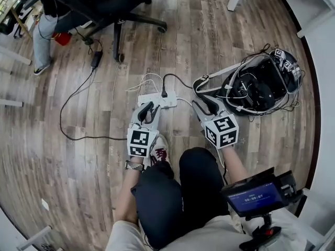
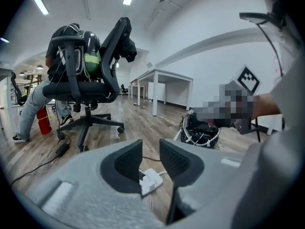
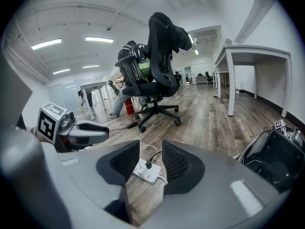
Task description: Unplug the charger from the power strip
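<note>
White strip [image 1: 157, 99] lies on the floor [image 1: 220, 46] with the black charger [image 1: 164, 93] plugged in, so I hold my left hand-held gripper [image 1: 147, 110] and right hand-held gripper [image 1: 205, 107] low before it, jaws apart, empty, to pin and pull

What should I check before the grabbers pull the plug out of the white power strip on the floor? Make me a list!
1. Black plug sits in the power strip: ok.
2. Left gripper jaws apart, nothing gripped: ok.
3. Right gripper jaws apart, nothing gripped: ok.
4. Strip shows through the gap between the jaws in both gripper views: ok.
5. A gripper holds the strip down: not ok, neither seems to touch it.
6. Which one is the charger, the black plug or one on the white cables: cannot tell.
</note>
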Demonstrator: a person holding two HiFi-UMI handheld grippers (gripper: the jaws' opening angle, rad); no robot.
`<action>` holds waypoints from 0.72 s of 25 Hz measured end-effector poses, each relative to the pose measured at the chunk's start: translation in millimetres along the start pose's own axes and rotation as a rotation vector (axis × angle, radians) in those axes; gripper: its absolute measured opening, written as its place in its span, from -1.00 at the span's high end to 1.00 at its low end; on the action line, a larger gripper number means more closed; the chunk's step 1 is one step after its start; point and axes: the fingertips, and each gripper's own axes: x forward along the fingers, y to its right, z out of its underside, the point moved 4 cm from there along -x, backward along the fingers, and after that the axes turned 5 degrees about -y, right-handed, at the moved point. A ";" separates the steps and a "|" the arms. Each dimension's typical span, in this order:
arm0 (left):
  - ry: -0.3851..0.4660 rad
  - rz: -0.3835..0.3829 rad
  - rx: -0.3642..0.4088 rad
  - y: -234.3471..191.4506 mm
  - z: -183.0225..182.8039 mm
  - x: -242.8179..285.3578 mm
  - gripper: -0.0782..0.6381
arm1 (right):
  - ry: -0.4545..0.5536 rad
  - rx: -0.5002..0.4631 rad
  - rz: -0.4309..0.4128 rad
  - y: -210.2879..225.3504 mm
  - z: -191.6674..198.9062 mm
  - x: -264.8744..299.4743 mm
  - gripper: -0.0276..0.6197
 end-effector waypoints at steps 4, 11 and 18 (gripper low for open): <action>-0.023 0.025 0.004 -4.9 29.5 16.8 0.49 | -0.029 -0.004 -0.005 3.3 22.8 28.8 0.42; -0.067 0.054 0.027 2.0 69.2 56.8 0.47 | -0.033 0.053 -0.030 4.2 42.8 71.8 0.41; -0.062 0.035 0.005 -17.2 81.1 82.2 0.45 | -0.026 0.034 -0.089 17.8 43.3 112.5 0.32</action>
